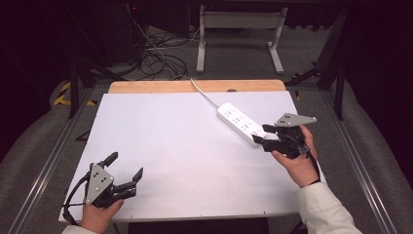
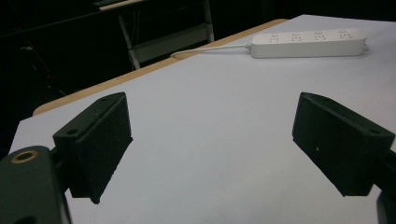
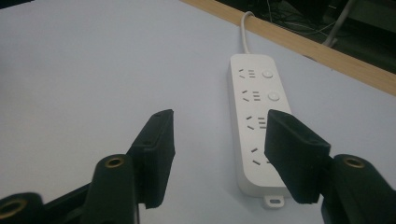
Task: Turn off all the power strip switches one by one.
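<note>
**A:** Item one, please: what is recorded, and where?

**B:** Power strip (image 1: 239, 123), white, four outlets, laid diagonally in the upper right of the high view on the white table (image 1: 185, 161). Its white cable (image 1: 203, 92) is led off toward the wooden edge at the top of the frame. In the right gripper view the strip (image 3: 257, 116) is seen right of centre, with two round switches by the far outlets and a mounting tab at the near end.

**A:** Item two, the right gripper?

**B:** Right gripper (image 1: 260, 134), held at the strip's near end, right of centre in the high view. Jaws are spread apart and nothing is grasped. In its own view one jaw is seen over the strip's near end; contact cannot be confirmed.

**A:** Item three?

**B:** Left gripper (image 1: 125, 168), lower left of the high view, jaws released and wide, well apart from the strip.

**A:** Handling note for the step in hand?

**B:** Judged an approach to the strip. The jaws are best shifted until the near end is straddled across its width, then lowered level and closed on the side walls, clear of the switches. A one-sided grip is likely to make the strip pivot on the smooth surface.
</note>
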Tool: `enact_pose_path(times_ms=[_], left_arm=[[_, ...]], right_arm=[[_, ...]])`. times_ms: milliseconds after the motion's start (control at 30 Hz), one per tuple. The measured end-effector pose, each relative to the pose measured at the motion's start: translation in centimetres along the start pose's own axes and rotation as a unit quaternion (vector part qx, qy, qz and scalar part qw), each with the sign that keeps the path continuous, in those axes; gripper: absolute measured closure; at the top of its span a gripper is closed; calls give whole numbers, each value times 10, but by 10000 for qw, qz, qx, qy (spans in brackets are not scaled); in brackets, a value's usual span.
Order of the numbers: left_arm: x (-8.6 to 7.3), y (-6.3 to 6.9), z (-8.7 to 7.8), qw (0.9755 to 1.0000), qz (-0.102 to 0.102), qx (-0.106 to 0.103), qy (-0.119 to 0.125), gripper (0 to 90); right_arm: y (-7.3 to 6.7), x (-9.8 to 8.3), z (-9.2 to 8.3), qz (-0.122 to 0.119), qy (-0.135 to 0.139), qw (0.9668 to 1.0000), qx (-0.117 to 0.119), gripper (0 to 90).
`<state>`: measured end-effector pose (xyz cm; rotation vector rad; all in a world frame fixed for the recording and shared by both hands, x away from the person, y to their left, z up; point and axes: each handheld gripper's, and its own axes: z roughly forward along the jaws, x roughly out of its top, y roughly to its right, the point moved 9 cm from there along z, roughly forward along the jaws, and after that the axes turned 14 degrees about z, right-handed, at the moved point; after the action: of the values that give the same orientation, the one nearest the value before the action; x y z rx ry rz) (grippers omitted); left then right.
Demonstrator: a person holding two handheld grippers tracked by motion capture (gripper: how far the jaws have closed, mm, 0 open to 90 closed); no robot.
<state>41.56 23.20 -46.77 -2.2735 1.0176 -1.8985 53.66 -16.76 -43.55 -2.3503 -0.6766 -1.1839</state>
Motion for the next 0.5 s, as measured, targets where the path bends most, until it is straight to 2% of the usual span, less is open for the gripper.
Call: enact_pose_path(times_ms=[33,100,133,200,300,333,367,400,433,467,500], left_arm=[[0,0,0,10000,12,-5,0,125],[0,0,0,10000,21,0,-2,125],[0,0,-1,10000,20,3,-7,126],[0,0,-1,10000,21,1,-11,126],[0,0,-1,10000,19,3,-6,126],[0,0,-1,10000,25,2,-8,126],[0,0,-1,10000,26,-5,-5,126],[0,1,-1,10000,23,-4,-2,126],[0,0,0,10000,24,4,1,126],[0,0,0,10000,36,4,-1,126],[0,0,-1,10000,27,5,0,126]], right_arm=[[0,0,0,0,0,10000,0,462],[3,2,2,-23,-28,10000,-64,539],[6,2,4,-43,-109,9997,-209,581],[5,3,5,-81,-98,9997,-199,594],[7,7,6,-106,-51,9996,-238,672],[8,7,5,-119,-57,9996,-247,722],[8,7,5,-119,-57,9996,-247,722],[9,8,6,-130,-115,9997,-141,845],[9,8,6,-130,-115,9997,-141,845],[9,8,7,-49,-165,9998,-137,897],[9,9,8,131,-216,9996,-119,900]])
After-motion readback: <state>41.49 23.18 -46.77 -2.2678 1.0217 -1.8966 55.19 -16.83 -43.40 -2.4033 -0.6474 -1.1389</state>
